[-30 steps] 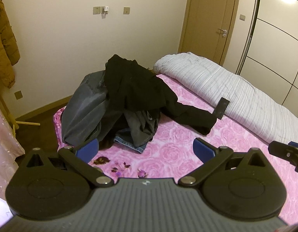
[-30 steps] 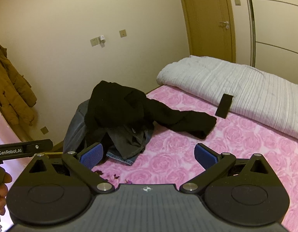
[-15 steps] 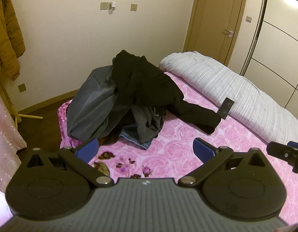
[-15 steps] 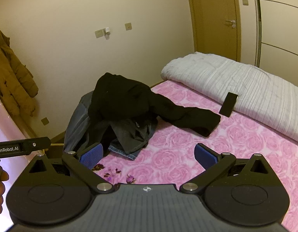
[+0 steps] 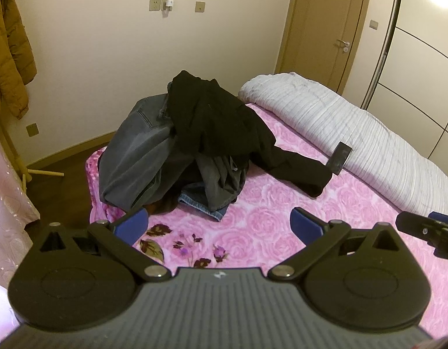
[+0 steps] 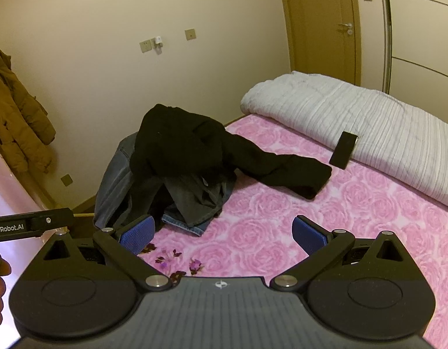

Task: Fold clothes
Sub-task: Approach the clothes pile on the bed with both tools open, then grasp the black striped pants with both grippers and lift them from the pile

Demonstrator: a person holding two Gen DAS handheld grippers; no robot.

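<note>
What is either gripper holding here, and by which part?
Nothing. The left gripper and right gripper are both open, short of the clothes pile.

We see open pink bedsheet point(image 5: 267, 221) directly ahead of both sets of fingers, nothing lying on it. Clothes pile point(image 5: 177, 151) blocks the far left corner; its black sleeve point(image 6: 287, 171) reaches right across the sheet. Rolled quilt point(image 6: 369, 128) walls the right side, phone point(image 6: 343, 153) leaning against it.

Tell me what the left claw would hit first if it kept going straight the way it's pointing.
Probably the blue jeans hem at the near edge of the clothes pile, after passing over bare pink bedsheet. The open left claw holds nothing; depth is uncertain.
</note>
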